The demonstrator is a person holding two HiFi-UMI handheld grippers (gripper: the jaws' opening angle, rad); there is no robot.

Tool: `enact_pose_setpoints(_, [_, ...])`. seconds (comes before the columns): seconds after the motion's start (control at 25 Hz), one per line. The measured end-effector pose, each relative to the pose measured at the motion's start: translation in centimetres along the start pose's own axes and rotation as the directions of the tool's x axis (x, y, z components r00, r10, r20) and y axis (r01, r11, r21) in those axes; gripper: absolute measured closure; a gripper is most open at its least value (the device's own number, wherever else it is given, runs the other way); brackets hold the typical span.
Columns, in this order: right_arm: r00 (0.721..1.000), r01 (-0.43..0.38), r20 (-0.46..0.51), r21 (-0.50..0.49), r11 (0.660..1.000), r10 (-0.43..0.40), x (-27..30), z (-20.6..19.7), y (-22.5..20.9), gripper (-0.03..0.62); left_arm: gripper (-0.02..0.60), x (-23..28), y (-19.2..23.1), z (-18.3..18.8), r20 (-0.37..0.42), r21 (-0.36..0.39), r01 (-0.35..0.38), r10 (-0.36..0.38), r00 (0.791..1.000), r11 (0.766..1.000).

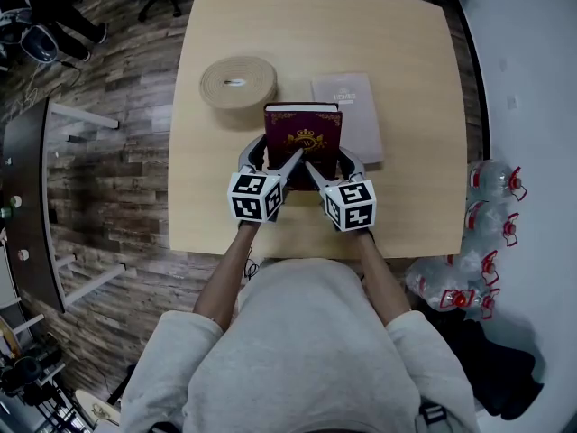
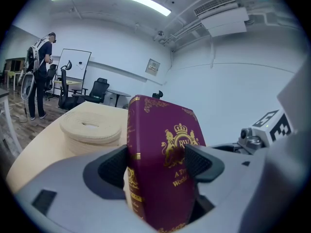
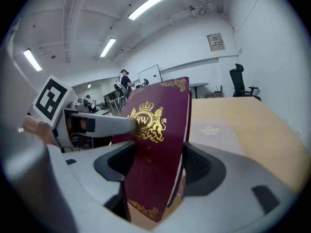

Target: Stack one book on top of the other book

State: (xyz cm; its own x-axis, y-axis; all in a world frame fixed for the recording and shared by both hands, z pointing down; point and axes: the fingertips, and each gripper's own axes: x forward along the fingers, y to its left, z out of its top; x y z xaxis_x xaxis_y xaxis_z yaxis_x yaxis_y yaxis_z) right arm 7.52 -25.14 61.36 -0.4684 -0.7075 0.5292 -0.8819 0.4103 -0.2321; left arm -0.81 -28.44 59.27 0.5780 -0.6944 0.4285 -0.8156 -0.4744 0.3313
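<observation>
Head view shows the left tongs [image 1: 273,161] and right tongs [image 1: 334,165] both clamped on a maroon book [image 1: 304,126]. The book is held tilted up over the table [image 1: 406,61], just beside a grey book [image 1: 353,106] lying flat.

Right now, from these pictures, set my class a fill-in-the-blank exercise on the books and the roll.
1. The number of hand-held grippers shut on the maroon book is ____: the left hand-held gripper and the right hand-held gripper.
2. The crest on its cover is printed in ____.
3. The grey book lies ____ on the table.
4. In the head view, the roll sits to the grey book's ____.
Missing words: two; gold; flat; left.
</observation>
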Motion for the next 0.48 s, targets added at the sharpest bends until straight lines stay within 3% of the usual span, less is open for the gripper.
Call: enact_pose_setpoints(0.48, [0.993,0.099,0.055,0.026,0.995,-0.1,-3.8,1.3,-5.4,0.287,0.206,3.8,-5.6,1.9,0.006,0.038,0.092,-0.093,0.996,0.995])
